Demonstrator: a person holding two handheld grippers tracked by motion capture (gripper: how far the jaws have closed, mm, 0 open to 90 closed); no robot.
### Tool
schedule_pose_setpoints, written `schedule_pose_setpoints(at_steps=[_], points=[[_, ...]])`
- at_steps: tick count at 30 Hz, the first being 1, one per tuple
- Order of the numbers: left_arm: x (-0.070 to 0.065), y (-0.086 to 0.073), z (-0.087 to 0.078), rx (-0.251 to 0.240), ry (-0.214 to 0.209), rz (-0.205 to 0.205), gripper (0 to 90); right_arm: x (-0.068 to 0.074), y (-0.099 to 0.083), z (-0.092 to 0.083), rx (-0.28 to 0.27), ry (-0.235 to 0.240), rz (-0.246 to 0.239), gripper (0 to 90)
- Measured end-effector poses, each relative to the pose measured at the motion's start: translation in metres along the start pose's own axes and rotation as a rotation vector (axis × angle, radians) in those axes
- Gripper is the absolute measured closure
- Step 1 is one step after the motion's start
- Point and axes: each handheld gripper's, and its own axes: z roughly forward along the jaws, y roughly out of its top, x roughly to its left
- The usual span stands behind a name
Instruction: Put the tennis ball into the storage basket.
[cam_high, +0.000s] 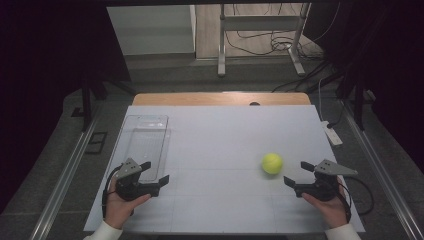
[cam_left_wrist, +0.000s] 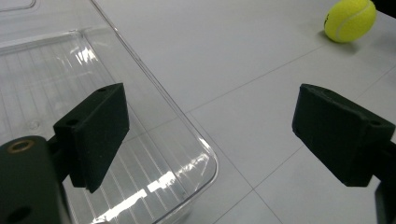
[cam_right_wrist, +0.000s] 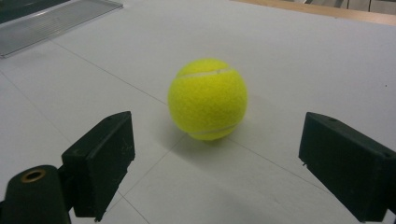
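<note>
- Tennis ball (cam_high: 272, 163) sits alone on the white counter (cam_high: 225, 145), right of centre, just ahead of the right gripper (cam_high: 294, 173); clear tray (cam_high: 146, 145) well apart at far left.
- Right gripper: jaws spread wide, nothing between them; ball ahead, not touched.
- Left gripper (cam_high: 156, 171): released too, jaws wide, one jaw over the tray's near corner.
- Handling, by judgement: ball light, felt-covered, grippy, slightly springy; not fragile. It will roll if nudged off-centre.
- Best hold: straddle its widest girth, pads on opposite sides, close evenly.
- Tray looks thin, rigid, slick plastic.
</note>
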Motion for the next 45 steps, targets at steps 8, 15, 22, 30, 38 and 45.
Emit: schedule_pose_setpoints(at_steps=[8,15,22,30,38,45], points=[[-0.005,0.006,0.001,-0.004,-0.008,0.003,12.4,0.0,-0.002,0.0,-0.008,-0.001,0.034,10.9],[-0.009,0.011,0.003,0.0,-0.018,0.011,12.4,0.0,-0.002,0.0,-0.009,-0.002,0.042,11.0],[-0.012,0.017,0.005,0.007,-0.027,0.02,12.4,0.0,-0.002,0.0,-0.008,-0.003,0.038,11.2],[-0.016,0.024,0.009,0.02,-0.042,0.027,12.4,0.001,-0.002,0.001,-0.008,0.001,0.032,11.3],[-0.021,0.035,0.014,0.031,-0.064,0.034,12.6,0.0,-0.002,0.002,-0.008,0.002,0.031,11.3],[-0.028,0.044,0.021,0.045,-0.084,0.051,12.6,0.0,-0.002,0.002,-0.009,0.002,0.026,11.4]])
